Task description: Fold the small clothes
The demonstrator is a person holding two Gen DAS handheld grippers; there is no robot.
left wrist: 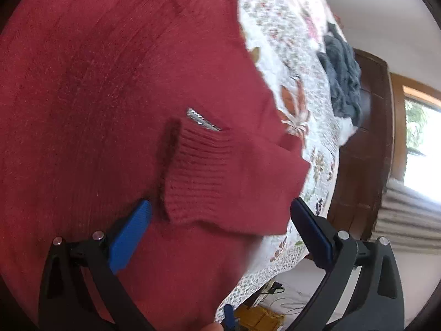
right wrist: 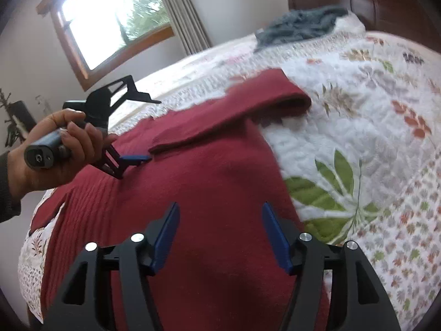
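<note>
A red knit sweater (left wrist: 96, 82) lies spread on the bed and fills most of the left wrist view. One sleeve (right wrist: 234, 107) is folded across its body, the ribbed cuff (left wrist: 209, 176) ending near a small silver patch (left wrist: 202, 120). My left gripper (left wrist: 220, 204) is open, and the cuff lies loose between its blue pads. The right wrist view shows a hand (right wrist: 55, 143) holding this left gripper (right wrist: 154, 129), its lower pad at the cuff's end. My right gripper (right wrist: 220, 207) is open just above the sweater's body (right wrist: 209, 193), with nothing between its fingers.
The floral quilt (right wrist: 358, 138) covers the bed. A crumpled grey-blue garment (right wrist: 300, 24) lies near the dark wooden headboard (right wrist: 380, 2). A window (right wrist: 110, 19) with a curtain is on the far wall. Past the bed's edge, cables lie on the floor (left wrist: 275, 300).
</note>
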